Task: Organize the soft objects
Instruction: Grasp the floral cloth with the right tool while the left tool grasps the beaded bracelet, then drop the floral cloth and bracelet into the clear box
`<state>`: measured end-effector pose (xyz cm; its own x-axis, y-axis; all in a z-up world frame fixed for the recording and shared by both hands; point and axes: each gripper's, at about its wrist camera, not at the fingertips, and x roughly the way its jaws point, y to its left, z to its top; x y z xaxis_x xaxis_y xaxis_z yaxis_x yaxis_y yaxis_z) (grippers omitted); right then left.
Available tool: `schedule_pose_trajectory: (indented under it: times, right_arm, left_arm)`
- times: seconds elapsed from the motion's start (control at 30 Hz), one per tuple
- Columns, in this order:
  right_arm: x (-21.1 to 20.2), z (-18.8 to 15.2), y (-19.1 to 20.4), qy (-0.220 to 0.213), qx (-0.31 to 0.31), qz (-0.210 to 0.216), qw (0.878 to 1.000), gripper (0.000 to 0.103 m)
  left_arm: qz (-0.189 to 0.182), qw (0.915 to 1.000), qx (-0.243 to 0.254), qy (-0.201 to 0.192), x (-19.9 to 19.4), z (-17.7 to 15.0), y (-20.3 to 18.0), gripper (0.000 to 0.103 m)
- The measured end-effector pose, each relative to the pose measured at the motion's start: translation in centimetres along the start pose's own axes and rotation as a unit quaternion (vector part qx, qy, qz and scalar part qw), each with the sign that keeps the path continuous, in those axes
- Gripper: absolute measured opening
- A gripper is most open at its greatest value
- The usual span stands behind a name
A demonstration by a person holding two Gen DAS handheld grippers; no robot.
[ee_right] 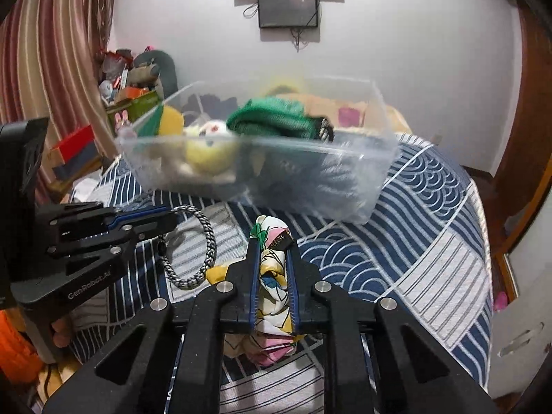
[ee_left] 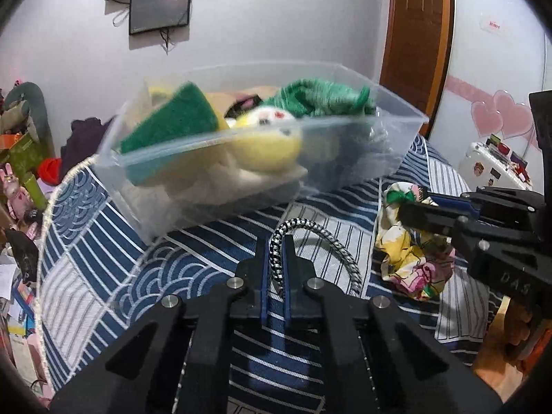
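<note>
A clear plastic bin stands on the bed ahead of both grippers; it also shows in the right wrist view. It holds a green sponge, a yellow plush toy and a green knit item. My left gripper is shut on a black-and-white braided cord, held above the bedspread. My right gripper is shut on a colourful patterned cloth, which hangs below the fingers. In the left wrist view the right gripper holds the cloth to the right of the bin.
The bed has a blue-and-white wave-pattern cover. Cluttered boxes and toys lie left of the bed. A wooden door and a white case stand at the right. Screens hang on the back wall.
</note>
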<state>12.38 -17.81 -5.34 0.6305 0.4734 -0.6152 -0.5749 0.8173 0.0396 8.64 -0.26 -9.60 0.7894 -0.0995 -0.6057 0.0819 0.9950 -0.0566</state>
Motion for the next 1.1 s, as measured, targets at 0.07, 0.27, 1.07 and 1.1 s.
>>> schedule_pose_trajectory:
  times: [0.07, 0.27, 1.07, 1.1]
  right_arm:
    - [-0.6, 0.2, -0.1, -0.011, 0.002, -0.003, 1.000, 0.012]
    - [-2.9, 1.8, -0.5, -0.058, 0.010, -0.017, 0.998, 0.012]
    - [-1.1, 8.1, -2.0, -0.118, 0.028, -0.073, 0.990, 0.012]
    - [-0.5, 8.0, -1.8, -0.109, 0.026, -0.072, 0.991, 0.012]
  left_arm:
    - [0.003, 0.9999, -0.002, -0.014, -0.8, 0.3, 0.0, 0.006]
    - [0.007, 0.9979, -0.022, -0.060, -3.6, 1.7, 1.2, 0.006]
    - [0.038, 0.9914, -0.054, -0.113, -2.8, 9.3, 4.2, 0.006]
    - [0.039, 0.9920, -0.052, -0.109, -2.4, 9.4, 4.2, 0.006]
